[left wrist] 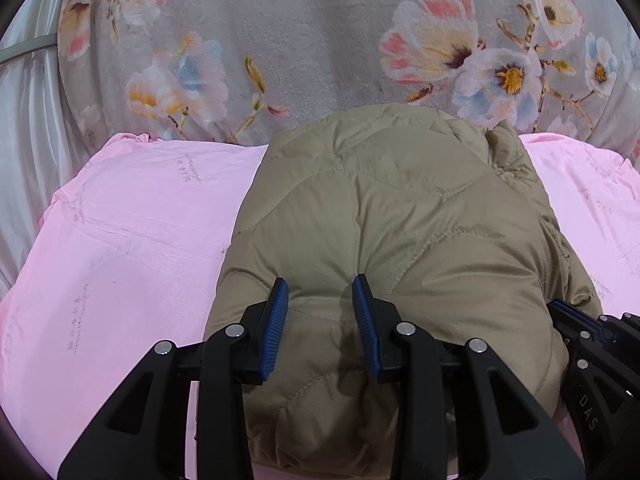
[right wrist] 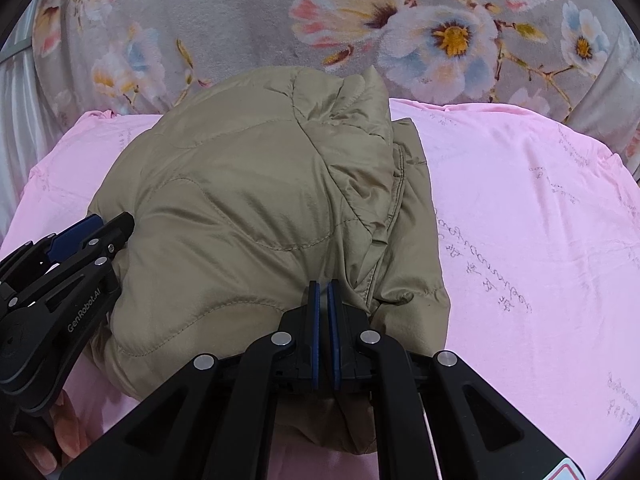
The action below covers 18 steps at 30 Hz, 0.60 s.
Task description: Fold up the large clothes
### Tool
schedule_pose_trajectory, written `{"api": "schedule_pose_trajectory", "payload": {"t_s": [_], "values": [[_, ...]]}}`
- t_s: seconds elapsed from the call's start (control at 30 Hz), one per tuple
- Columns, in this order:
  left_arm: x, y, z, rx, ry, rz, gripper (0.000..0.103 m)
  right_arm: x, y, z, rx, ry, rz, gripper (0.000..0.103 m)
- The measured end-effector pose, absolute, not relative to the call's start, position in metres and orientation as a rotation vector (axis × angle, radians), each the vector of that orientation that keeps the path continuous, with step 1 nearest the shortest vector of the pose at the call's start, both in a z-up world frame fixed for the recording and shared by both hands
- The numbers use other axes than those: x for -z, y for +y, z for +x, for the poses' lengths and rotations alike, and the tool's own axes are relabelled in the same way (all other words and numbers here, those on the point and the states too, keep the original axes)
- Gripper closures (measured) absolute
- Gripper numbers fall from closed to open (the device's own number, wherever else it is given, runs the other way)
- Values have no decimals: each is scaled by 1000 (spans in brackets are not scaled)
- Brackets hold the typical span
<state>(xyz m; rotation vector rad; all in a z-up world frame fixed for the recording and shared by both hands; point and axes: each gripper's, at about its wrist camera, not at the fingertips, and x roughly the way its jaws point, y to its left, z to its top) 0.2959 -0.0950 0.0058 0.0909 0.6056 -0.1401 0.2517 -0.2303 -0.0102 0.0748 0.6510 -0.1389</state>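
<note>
Khaki quilted jacket (left wrist: 384,216) on pink sheet (left wrist: 132,232), floral blanket (left wrist: 304,40) behind.

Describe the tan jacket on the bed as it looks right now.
The tan jacket is a puffy quilted coat with curved stitch lines and a smooth, slightly shiny shell. It lies folded into a rounded bundle on the pink sheet, layered edges stacked along its right side. The left tongs sit open, blue pads pressing into its near end. The right tongs are shut at its near right edge; whether they pinch fabric is unclear.
</note>
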Motion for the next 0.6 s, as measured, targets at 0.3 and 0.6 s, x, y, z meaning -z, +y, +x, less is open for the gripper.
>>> {"api": "schedule_pose_trajectory", "payload": {"t_s": [0.3, 0.6], "values": [[-12, -66, 227, 174, 607, -14, 21, -2, -217, 152, 130, 587, 102, 73], [-5, -42, 147, 161, 693, -48, 7, 12, -208, 59, 197, 545, 85, 28]]}}
